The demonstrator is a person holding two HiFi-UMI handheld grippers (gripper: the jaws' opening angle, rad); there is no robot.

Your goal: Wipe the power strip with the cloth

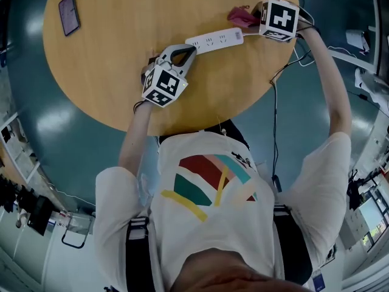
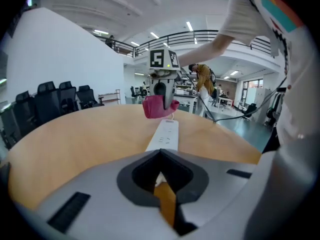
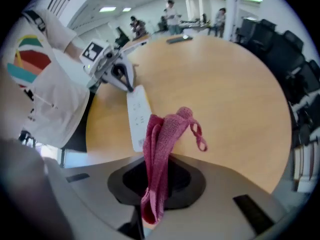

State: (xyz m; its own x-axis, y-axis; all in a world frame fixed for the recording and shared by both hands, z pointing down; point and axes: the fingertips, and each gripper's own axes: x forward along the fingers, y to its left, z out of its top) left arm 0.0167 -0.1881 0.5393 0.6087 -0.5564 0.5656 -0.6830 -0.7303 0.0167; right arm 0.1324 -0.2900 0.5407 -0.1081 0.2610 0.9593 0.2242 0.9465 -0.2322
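The white power strip (image 1: pixel 214 41) lies flat on the round wooden bench (image 1: pixel 121 72), stretched between the two grippers. At its far end the pink cloth (image 3: pixel 160 149) hangs bunched in a narrow fold, with a loose loop sticking out to one side. It is just above or barely on that end of the strip, and wiping looks not yet properly begun.

The right gripper (image 3: pixel 157 179) has its fingers clamped on the cloth. The left gripper (image 2: pixel 160 156) has its fingers together with nothing between them, and its tip sits at the strip's near end, apparently to steady it.

The likeliest trouble is the strip sliding or pivoting on the smooth wood once the cloth drags along it. I cannot tell whether the left tip truly presses down, and one small contact at one end would resist twisting poorly. A push toward the left gripper could also skid the strip out from under that tip.

The cloth is the second risk. Folded this thin it offers little wiping face, so the hard fingers may scrape the casing instead. The free loop could catch on a socket edge, or the cloth could be tugged from the grip.

A dark phone (image 1: pixel 68 14) lies well apart, out of harm's way.
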